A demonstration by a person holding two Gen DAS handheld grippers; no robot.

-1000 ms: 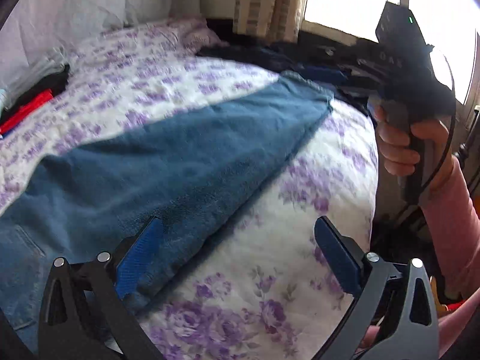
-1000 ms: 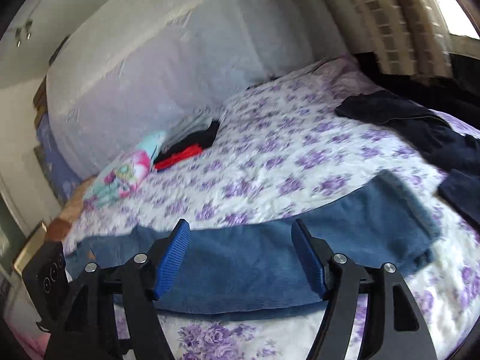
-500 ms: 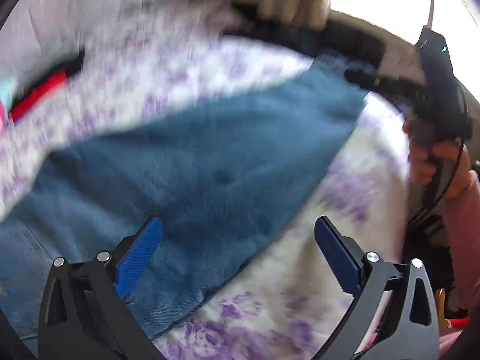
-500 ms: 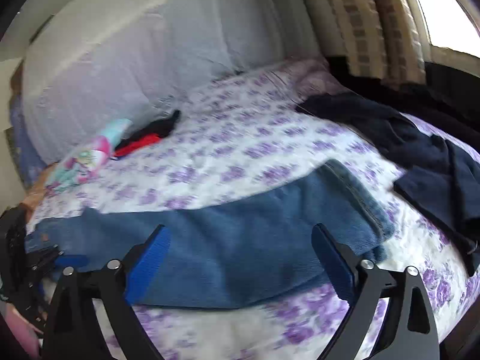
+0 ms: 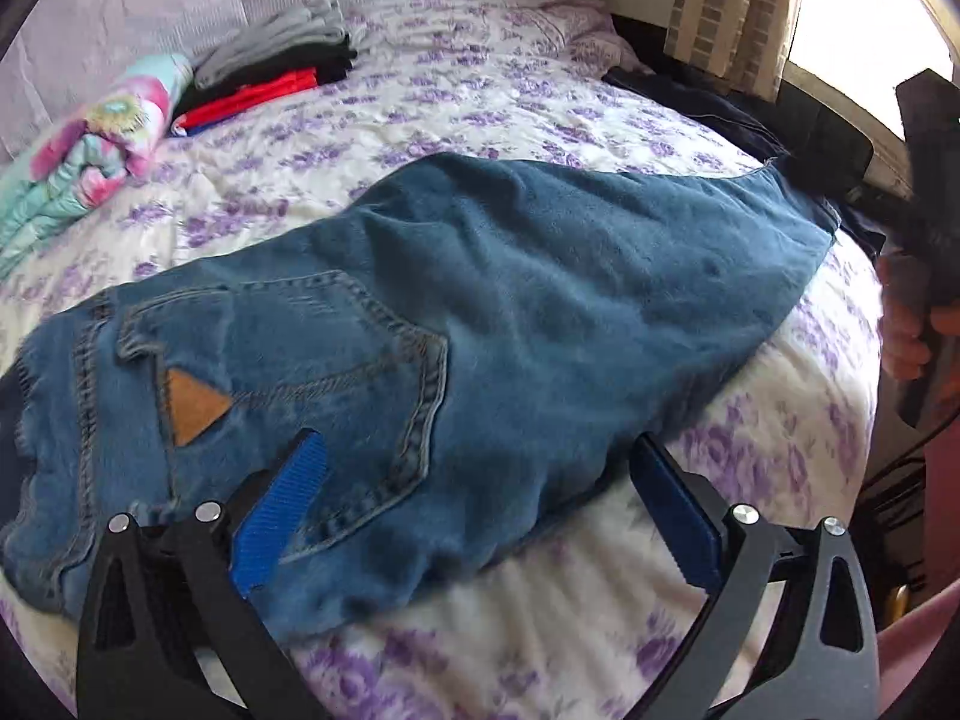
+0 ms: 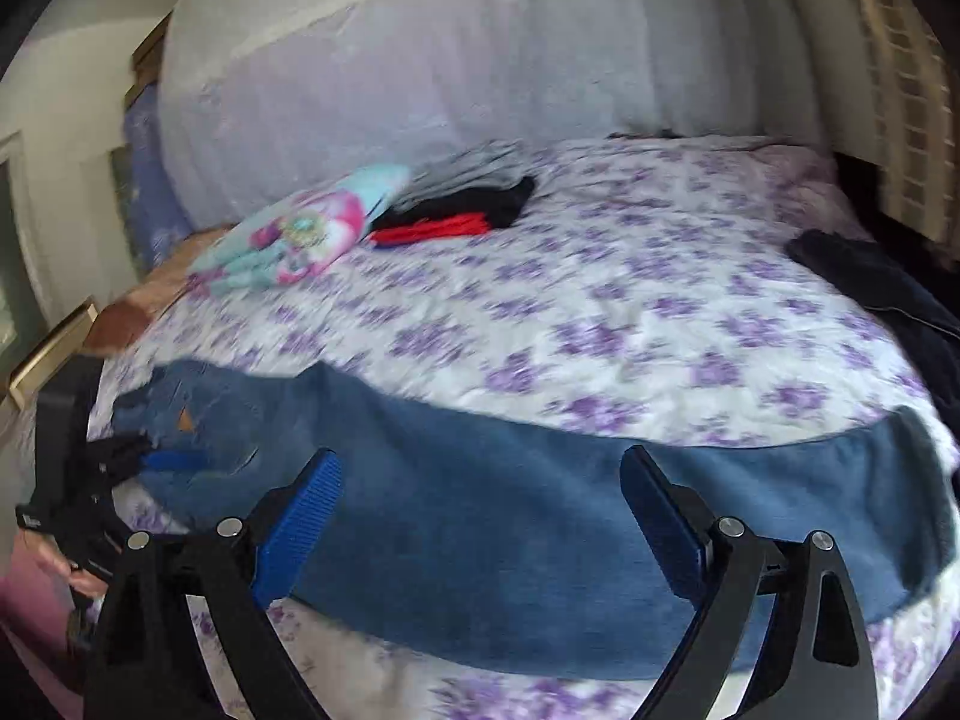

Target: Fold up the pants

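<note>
Blue jeans (image 5: 510,300) lie folded lengthwise across the flowered bedspread (image 5: 480,90), waist to the left and leg hems to the right. A back pocket with a brown triangular patch (image 5: 195,405) faces up. My left gripper (image 5: 477,444) hovers open over the seat of the jeans, with nothing between its fingers. My right gripper (image 6: 480,459) stands wide open above the middle of the legs (image 6: 540,510), gripping nothing. A blue finger (image 6: 174,459) of the left gripper shows at the waist end in the right wrist view.
Folded grey, black and red clothes (image 5: 270,72) and a rolled colourful blanket (image 5: 90,150) sit at the far left of the bed. Dark garments (image 6: 888,288) lie at the right edge by the curtained window. A person's hand (image 5: 906,330) holds the right gripper's handle.
My left gripper has shifted from the leg part to the seat and back pocket. The right gripper's jaws have spread wider, and its view has swung toward the waist end.
</note>
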